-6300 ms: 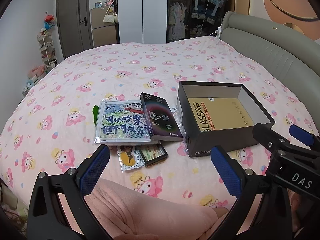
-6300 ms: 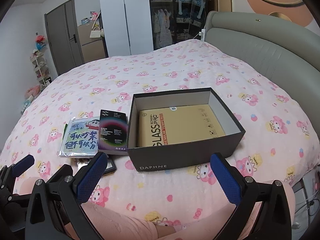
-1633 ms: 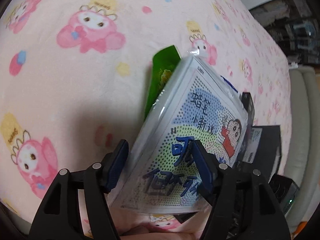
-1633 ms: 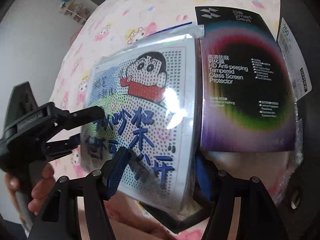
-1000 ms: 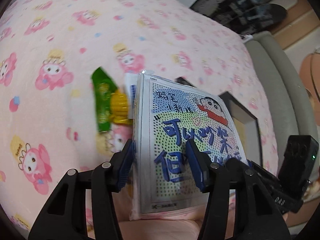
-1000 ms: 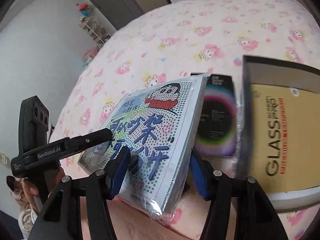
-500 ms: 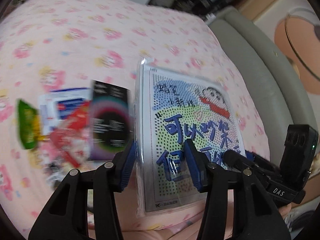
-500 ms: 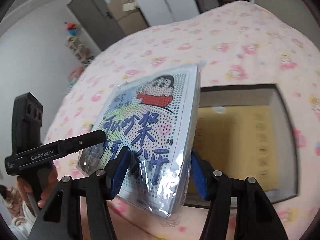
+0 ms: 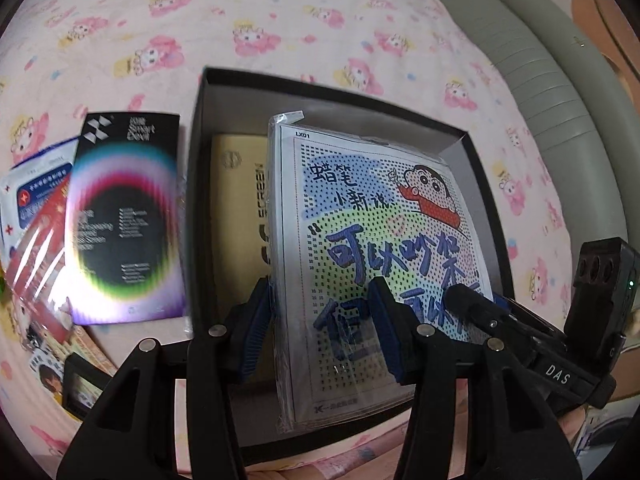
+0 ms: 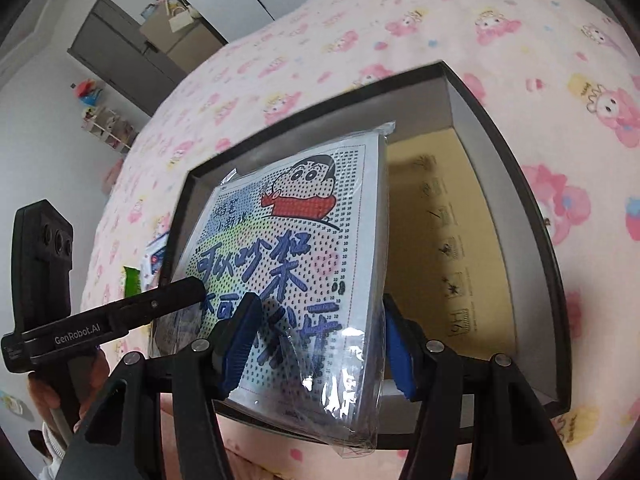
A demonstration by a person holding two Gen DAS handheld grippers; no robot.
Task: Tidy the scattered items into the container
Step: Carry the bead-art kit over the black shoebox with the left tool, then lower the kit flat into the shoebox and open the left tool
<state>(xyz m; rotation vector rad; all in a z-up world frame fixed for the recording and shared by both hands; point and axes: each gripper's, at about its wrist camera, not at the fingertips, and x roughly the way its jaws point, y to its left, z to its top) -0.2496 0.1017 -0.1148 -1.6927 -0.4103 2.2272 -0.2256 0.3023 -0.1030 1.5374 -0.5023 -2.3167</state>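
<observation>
Left wrist view: left gripper [image 9: 320,320] jaws clamped on the near left edge of the cartoon picture pack [image 9: 372,248], blue pads pressing both faces. Right wrist view: right gripper [image 10: 316,344] jaws squeezing the near right edge of the same pack [image 10: 288,272]. Held up in the air by both, tilted, left side higher than right. Long side of the pack pointing away from the jaws, toward the far wall of the dark box [image 9: 490,208]. Straight below the pack, the open box, with a yellow packet [image 10: 460,248] flat on its floor. Not yet resting inside, by the look of it. Next move, probably: straight down, then both jaws let go. Further out on the pink bed [image 9: 280,12], left of the box, a black rainbow packet [image 9: 124,216] and smaller bits waiting.
</observation>
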